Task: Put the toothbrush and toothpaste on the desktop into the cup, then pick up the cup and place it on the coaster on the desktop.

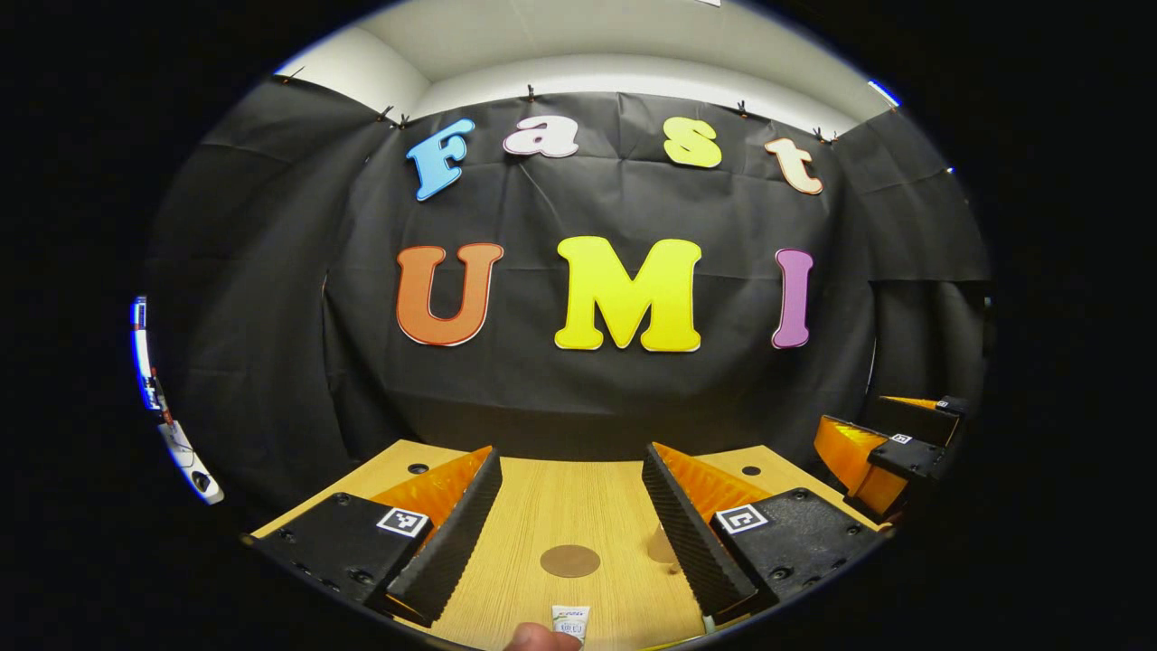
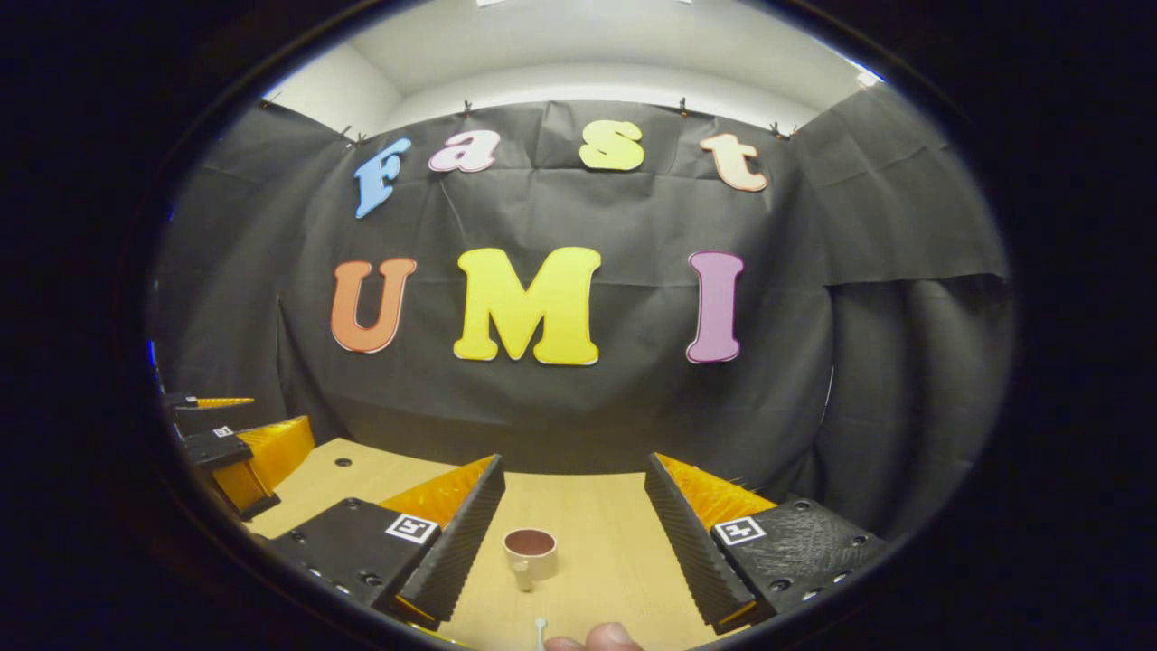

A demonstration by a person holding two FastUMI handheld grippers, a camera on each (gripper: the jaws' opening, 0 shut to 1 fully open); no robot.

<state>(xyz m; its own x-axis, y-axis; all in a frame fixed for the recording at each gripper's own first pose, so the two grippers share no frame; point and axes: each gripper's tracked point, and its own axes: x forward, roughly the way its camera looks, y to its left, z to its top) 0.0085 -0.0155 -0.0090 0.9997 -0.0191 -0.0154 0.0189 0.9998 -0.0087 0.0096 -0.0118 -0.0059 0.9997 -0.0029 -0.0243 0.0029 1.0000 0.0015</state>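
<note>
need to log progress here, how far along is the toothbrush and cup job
Nothing looks done yet. The cup stands empty on the desktop, the coaster is bare, and the toothpaste lies on the wood. Nothing is in hand: left gripper and right gripper are both open and hold nothing. Left: toothpaste and toothbrush into the cup, then the cup onto the coaster.

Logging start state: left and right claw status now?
Left claw: open, holding nothing, above the coaster.
Right claw: open, holding nothing, cup between its fingers, untouched.
</note>
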